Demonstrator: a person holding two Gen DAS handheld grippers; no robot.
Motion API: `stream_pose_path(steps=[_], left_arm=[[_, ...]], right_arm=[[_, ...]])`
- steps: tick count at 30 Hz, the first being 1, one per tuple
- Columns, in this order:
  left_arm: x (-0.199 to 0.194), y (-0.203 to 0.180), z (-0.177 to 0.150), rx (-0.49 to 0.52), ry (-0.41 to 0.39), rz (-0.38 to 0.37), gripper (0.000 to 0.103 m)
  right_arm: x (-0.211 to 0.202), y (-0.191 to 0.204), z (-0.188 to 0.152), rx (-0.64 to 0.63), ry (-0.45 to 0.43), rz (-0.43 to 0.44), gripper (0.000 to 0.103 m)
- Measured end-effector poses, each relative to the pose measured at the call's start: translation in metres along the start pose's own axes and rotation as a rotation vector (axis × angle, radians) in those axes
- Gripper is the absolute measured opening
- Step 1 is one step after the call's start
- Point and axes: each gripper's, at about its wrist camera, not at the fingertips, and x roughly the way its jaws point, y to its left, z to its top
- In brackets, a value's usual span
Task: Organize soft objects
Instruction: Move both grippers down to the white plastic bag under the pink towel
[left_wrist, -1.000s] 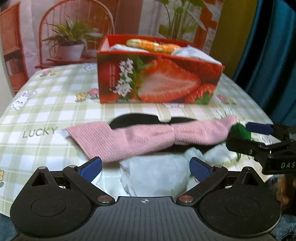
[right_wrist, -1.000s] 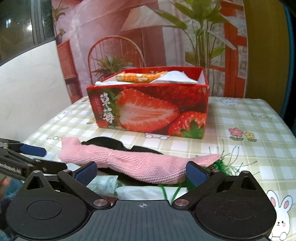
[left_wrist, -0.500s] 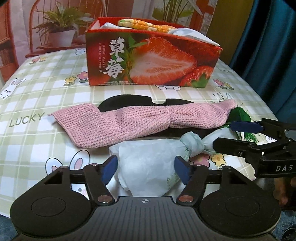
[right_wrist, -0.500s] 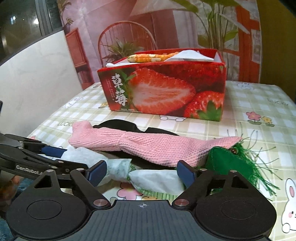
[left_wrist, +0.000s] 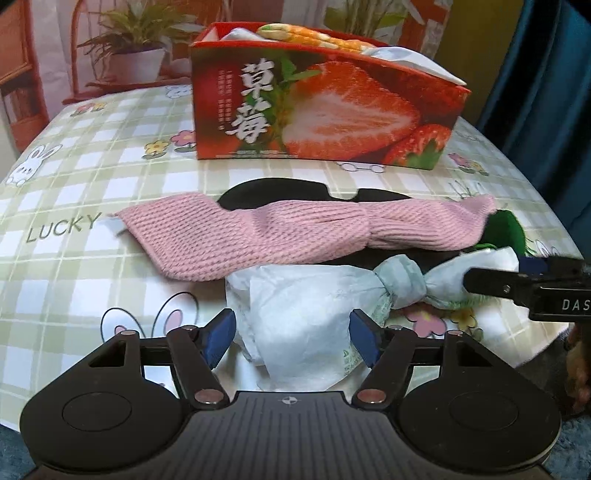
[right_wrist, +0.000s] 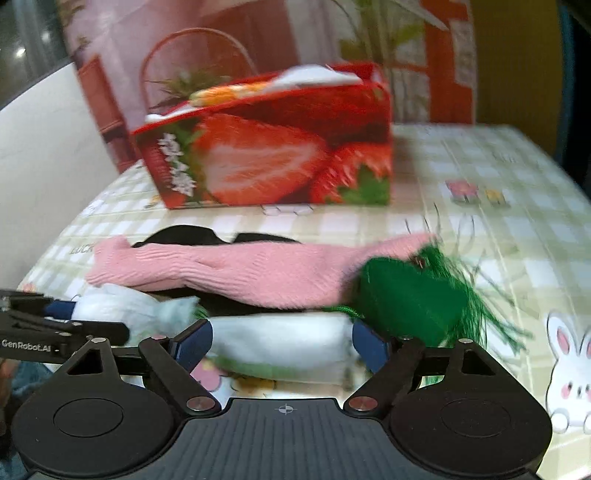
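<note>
right view motion-blurred, box (right_wrist: 266, 147) lettering unreadable | black cloth (left_wrist: 280, 190) mostly under pink sock (left_wrist: 280, 236) | green toy (left_wrist: 504, 229) half hidden behind sock | right gripper (left_wrist: 491, 275) cut by frame edge, fingertip contact unclear

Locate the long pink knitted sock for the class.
In the left wrist view the long pink knitted sock lies across mid-table, in front of the red strawberry-print box, overlapping a black cloth.

A pink knit sock (left_wrist: 295, 236) lies flat across a knotted white cloth (left_wrist: 306, 306) (crumpled) before the strawberry box (left_wrist: 332, 122).
</note>
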Motion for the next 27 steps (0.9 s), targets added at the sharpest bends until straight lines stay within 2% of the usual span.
stream_pose_path(steps=[4, 8, 12, 19, 21, 22, 25, 27], left_arm=[[-0.001, 0.008, 0.001, -0.041, -0.002, 0.002, 0.073], [-0.003, 0.013, 0.002, -0.069, -0.013, -0.041, 0.071], [-0.004, 0.016, 0.0, -0.088, -0.021, -0.087, 0.07], [-0.001, 0.017, -0.001, -0.109, -0.019, -0.106, 0.069], [-0.002, 0.018, -0.001, -0.113, -0.028, -0.114, 0.063], [-0.004, 0.018, -0.001, -0.114, -0.038, -0.119, 0.054], [-0.011, 0.019, 0.001, -0.121, -0.075, -0.112, 0.046], [-0.016, 0.022, 0.002, -0.136, -0.103, -0.106, 0.041]], right_arm=[[0.003, -0.009, -0.004, 0.046, 0.023, 0.014, 0.076], [-0.002, 0.003, -0.005, -0.028, 0.006, 0.037, 0.07], [-0.001, 0.007, -0.003, -0.043, 0.014, 0.045, 0.07], [0.004, 0.003, -0.004, -0.007, 0.039, 0.056, 0.07], [0.003, 0.004, -0.004, -0.009, 0.038, 0.062, 0.07], [0.003, 0.006, -0.004, -0.014, 0.036, 0.07, 0.069], [-0.003, 0.011, -0.003, -0.04, 0.013, 0.099, 0.067], [-0.007, 0.013, 0.0, -0.052, -0.005, 0.108, 0.058]])
